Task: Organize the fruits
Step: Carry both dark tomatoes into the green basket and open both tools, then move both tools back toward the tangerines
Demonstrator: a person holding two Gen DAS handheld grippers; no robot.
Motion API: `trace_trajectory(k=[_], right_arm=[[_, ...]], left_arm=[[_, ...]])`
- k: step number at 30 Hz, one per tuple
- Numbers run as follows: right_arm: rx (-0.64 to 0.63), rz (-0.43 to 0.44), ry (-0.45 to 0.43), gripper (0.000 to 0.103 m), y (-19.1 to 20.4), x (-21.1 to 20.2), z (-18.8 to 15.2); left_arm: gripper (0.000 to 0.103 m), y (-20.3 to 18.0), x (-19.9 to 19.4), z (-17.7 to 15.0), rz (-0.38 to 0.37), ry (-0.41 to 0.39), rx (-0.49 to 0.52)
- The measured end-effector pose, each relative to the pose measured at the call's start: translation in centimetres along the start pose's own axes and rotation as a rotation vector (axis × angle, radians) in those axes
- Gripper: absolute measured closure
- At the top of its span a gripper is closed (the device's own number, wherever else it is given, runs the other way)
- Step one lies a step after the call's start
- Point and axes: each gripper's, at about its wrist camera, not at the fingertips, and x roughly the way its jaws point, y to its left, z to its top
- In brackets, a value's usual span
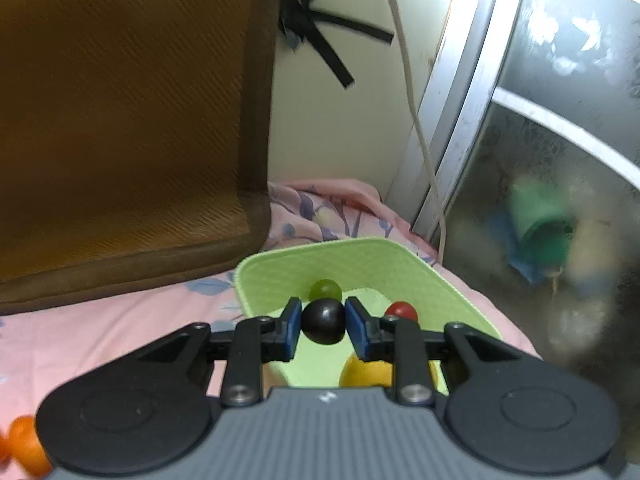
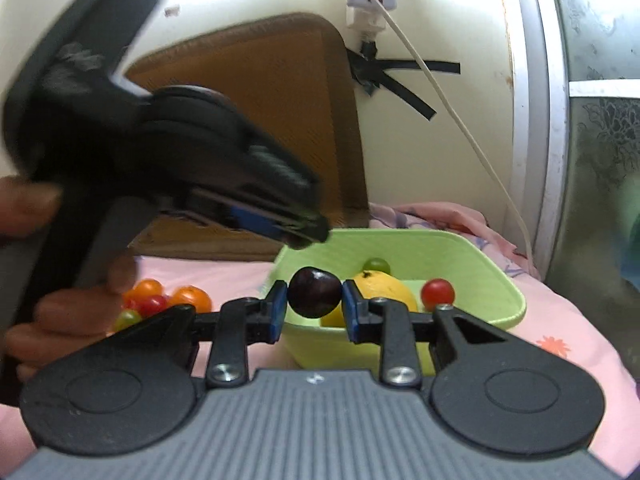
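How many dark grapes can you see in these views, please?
2: one dark grape clamped in the left gripper, another dark grape in the right gripper, both over the green basket. Others may be hidden.

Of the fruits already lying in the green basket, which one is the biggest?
The yellow fruit, probably a lemon or an orange. It sits in the green basket and is far bigger than the green grape behind it and the red cherry tomato to its right.

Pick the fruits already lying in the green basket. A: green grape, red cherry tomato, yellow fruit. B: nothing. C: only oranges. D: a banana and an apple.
A: in the green basket lie a green grape, a red cherry tomato and a yellow fruit.
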Motion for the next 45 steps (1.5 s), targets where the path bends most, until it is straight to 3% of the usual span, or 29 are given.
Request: trace_trajectory(k=[4, 6, 7, 8, 9, 16, 20, 24, 29, 32, 36, 38, 45], right_arm=[[-0.017, -0.016, -0.012, 0.07, 0.2, -0.1, 0.1], [-0.023, -0.022, -0.02, 0.07, 0.4, -0.4, 0.1], [-0.021, -0.022, -0.024, 0.069, 0.4, -0.4, 0.1], [-0.017, -0.02, -0.03, 0.062, 0.4, -0.5, 0.1], [-0.014, -0.021, -0.041, 0.057, 0.4, -0.7, 0.1], [0.002, -0.044, -0.153, 0.058, 0.0, -2.6, 0.1], [0.033, -0.07, -0.202, 0.058, -0.4, -3.3, 0.1], [0.052, -0.08, -0.221, 0.058, -0.2, -3.8, -0.1], [0.071, 0.048, -0.123, 0.058, 2.0, -4.2, 0.1], [0.082, 0.173, -0.025, 0.058, 4.2, -3.6, -0.1], [0.034, 0.278, 0.087, 0.058, 8.4, -2.1, -0.5], [-0.011, 0.303, 0.114, 0.058, 10.4, -1.2, -0.7], [-0.065, 0.313, 0.209, 0.058, 13.5, 1.8, -0.4]], left_arm=[[0.075, 0.3, 1.6, 0.0, 0.008, 0.022, -0.025], [0.063, 0.4, 1.5, -0.1, 0.012, 0.019, -0.044], [0.063, 0.5, 1.4, 0.0, 0.017, 0.013, -0.047], [0.062, 0.6, 0.9, 0.0, 0.02, 0.005, -0.048], [0.062, 0.7, 0.2, 0.1, 0.024, -0.002, -0.052], [0.061, 5.0, -9.5, -0.5, 0.051, -0.152, -0.14], [0.061, 9.7, -15.5, -3.8, 0.172, -0.206, -0.206], [0.061, 14.0, -18.9, -8.0, 0.348, -0.172, -0.254], [0.061, 18.2, -20.2, -11.6, 0.437, -0.116, -0.336], [0.061, 19.8, -19.9, -11.5, 0.426, -0.113, -0.366], [0.057, 20.2, -18.5, -9.9, 0.392, -0.113, -0.341], [0.049, 20.1, -17.5, -9.2, 0.381, -0.112, -0.318], [0.048, 20.6, -13.9, -8.5, 0.384, -0.063, -0.326]])
